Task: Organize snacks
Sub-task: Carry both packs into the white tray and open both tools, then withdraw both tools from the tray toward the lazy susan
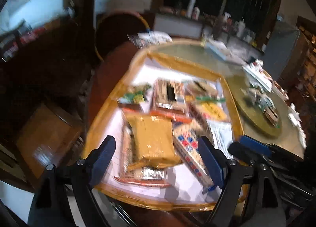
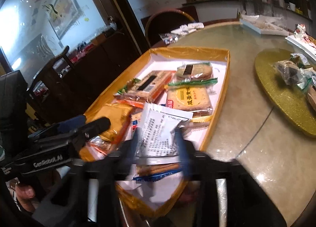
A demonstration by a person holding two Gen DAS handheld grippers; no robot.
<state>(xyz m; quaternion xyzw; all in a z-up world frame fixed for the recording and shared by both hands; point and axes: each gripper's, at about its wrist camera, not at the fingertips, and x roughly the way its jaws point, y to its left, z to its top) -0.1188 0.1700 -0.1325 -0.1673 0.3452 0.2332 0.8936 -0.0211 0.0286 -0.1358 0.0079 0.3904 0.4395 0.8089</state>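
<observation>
Right gripper [image 2: 158,144] around white packet [image 2: 158,128], left view's gripper [image 1: 158,160] wide apart.

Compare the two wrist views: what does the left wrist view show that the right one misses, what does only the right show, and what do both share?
Only the left wrist view shows the left gripper open, empty, above a gold packet. Only the right wrist view shows the right gripper shut on a white printed packet, and a hand at lower left. Both show the gold-rimmed tray of snacks on the round table.
</observation>
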